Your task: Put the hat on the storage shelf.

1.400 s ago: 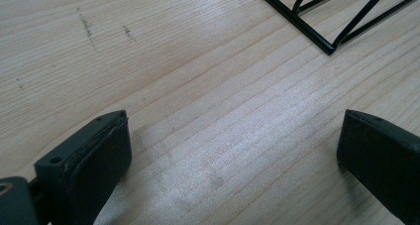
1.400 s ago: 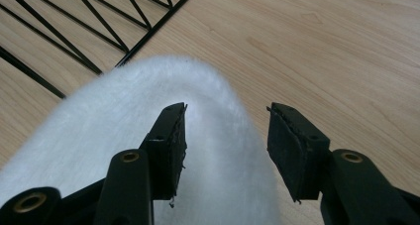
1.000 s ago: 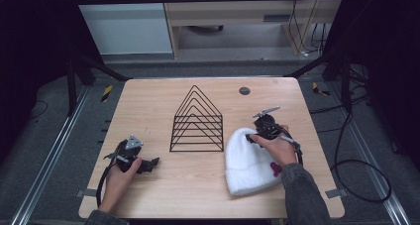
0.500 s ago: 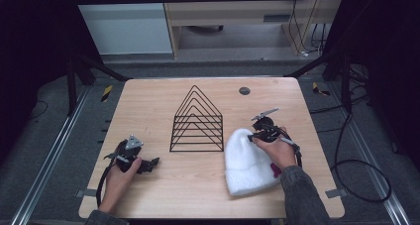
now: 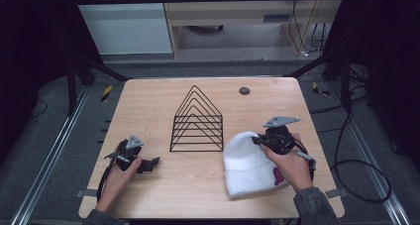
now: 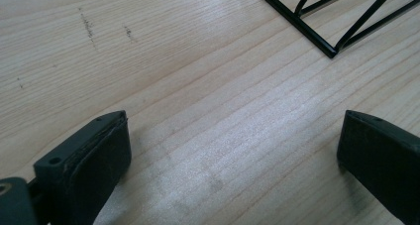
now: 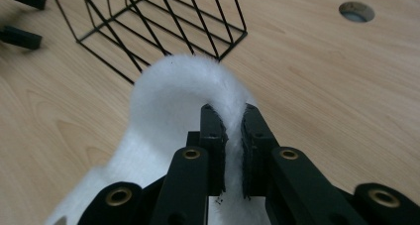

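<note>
At the near right of the table (image 5: 148, 101) lies a white knit hat (image 5: 247, 170), its far end pinched and lifted. The right gripper (image 7: 230, 136) has just been closing, and its two black jaws now clamp a fold of the hat's fabric between them, as the right gripper view shows; the rest of the hat hangs down to the wood. In the high view the right gripper (image 5: 265, 141) sits at the hat's far edge, just right of the wire rack (image 5: 196, 121).

At the near left, the left gripper (image 5: 148, 164) rests low by the table with its jaws standing wide apart and nothing between them; bare wood shows between them in the left gripper view.

The step in hand looks like picking the hat up, probably to bring it to the rack in the middle of the table. To do it well, the pinch should hold a full fold, not a thin fringe of fluff, and the lift should go slowly so the soft cloth does not slip out or snag a rack wire. Farther off, a small round hole (image 5: 244, 90) marks the far side of the table.
</note>
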The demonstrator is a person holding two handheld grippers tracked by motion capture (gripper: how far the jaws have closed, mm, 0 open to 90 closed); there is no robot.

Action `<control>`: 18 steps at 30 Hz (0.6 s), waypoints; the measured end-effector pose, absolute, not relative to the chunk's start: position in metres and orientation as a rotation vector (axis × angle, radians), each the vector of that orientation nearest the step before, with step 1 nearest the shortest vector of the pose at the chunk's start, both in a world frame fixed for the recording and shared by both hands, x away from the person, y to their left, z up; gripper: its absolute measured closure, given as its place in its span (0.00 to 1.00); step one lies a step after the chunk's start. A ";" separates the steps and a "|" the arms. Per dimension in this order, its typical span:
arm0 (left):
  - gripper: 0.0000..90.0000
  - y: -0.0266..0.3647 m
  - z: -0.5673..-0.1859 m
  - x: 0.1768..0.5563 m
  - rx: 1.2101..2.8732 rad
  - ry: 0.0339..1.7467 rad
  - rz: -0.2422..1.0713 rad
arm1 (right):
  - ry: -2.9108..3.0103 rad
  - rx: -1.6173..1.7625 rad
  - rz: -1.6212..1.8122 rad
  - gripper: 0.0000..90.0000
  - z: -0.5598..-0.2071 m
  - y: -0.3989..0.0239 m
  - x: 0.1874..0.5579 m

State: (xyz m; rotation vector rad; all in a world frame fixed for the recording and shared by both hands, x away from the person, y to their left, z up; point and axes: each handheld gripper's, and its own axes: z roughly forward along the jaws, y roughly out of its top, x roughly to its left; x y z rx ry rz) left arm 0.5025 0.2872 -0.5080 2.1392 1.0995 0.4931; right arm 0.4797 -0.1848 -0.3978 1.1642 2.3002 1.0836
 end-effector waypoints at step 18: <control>0.03 0.275 -0.432 0.483 1.978 0.919 0.645 | 2.110 0.975 1.240 0.92 -0.318 -0.177 0.406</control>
